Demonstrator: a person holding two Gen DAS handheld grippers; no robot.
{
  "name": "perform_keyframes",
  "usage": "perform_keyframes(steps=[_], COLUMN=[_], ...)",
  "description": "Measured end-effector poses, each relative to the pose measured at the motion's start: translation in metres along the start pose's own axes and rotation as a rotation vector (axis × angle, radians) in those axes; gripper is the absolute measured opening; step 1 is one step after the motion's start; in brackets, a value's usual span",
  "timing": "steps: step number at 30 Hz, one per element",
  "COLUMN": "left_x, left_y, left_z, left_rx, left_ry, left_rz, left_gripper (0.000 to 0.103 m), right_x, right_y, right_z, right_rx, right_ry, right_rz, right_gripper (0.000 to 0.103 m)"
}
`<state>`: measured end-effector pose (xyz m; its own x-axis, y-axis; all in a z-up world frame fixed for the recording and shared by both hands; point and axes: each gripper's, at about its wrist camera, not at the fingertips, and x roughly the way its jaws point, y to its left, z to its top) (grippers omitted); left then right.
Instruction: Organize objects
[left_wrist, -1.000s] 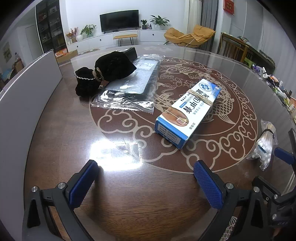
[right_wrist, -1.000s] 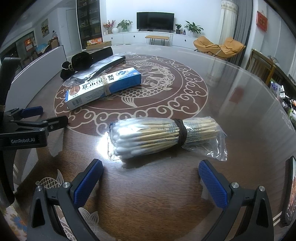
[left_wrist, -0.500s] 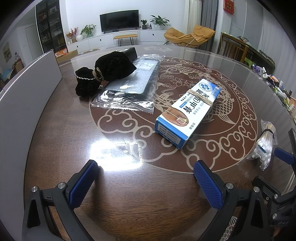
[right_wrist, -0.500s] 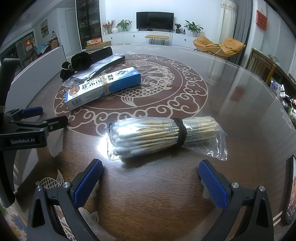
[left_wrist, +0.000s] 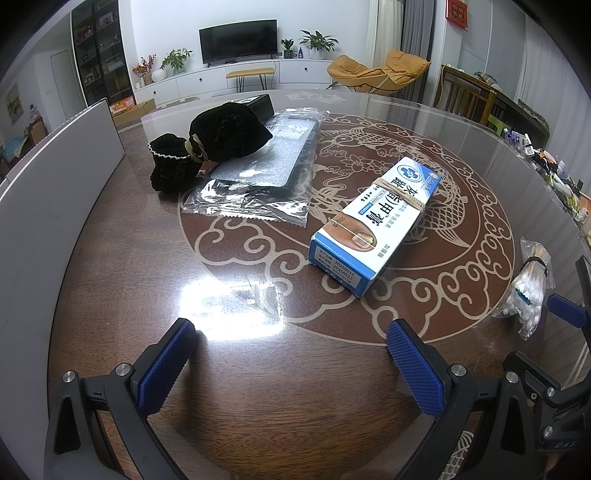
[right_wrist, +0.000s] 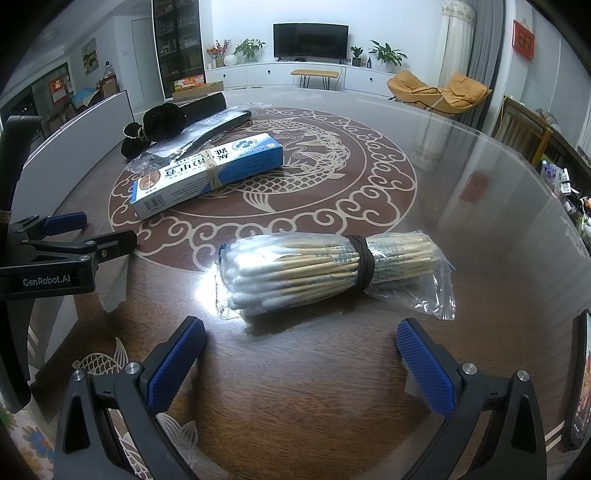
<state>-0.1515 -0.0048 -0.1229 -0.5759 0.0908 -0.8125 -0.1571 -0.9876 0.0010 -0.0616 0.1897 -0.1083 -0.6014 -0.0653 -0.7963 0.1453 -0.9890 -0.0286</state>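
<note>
A blue and white ointment box (left_wrist: 373, 221) with rubber bands lies mid-table; it also shows in the right wrist view (right_wrist: 207, 173). A black velvet pouch (left_wrist: 210, 144) rests on a clear plastic packet (left_wrist: 262, 173) at the far left. A bagged bundle of cotton swabs (right_wrist: 325, 269) lies just ahead of my right gripper (right_wrist: 299, 354), which is open and empty. The swabs also show at the right of the left wrist view (left_wrist: 528, 291). My left gripper (left_wrist: 291, 354) is open and empty, short of the box.
The round glass-topped table (left_wrist: 406, 122) has a carved fish pattern. A white panel (left_wrist: 48, 192) runs along its left side. A phone (right_wrist: 578, 384) lies at the right edge. Small bottles (left_wrist: 554, 173) crowd the far right. My left gripper (right_wrist: 66, 240) shows in the right wrist view.
</note>
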Motion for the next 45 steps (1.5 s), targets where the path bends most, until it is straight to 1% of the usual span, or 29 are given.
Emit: perform_keyframes(steps=[45], left_x=[-0.0001], left_y=[0.0001], left_z=[-0.0001], left_rx=[0.000], left_ry=[0.000], left_rz=[0.000], left_gripper=[0.103], right_x=[-0.0014], right_y=[0.0010], right_z=[-0.0001], right_rx=[-0.011], right_ry=[-0.004], right_rz=[0.011], right_gripper=[0.103])
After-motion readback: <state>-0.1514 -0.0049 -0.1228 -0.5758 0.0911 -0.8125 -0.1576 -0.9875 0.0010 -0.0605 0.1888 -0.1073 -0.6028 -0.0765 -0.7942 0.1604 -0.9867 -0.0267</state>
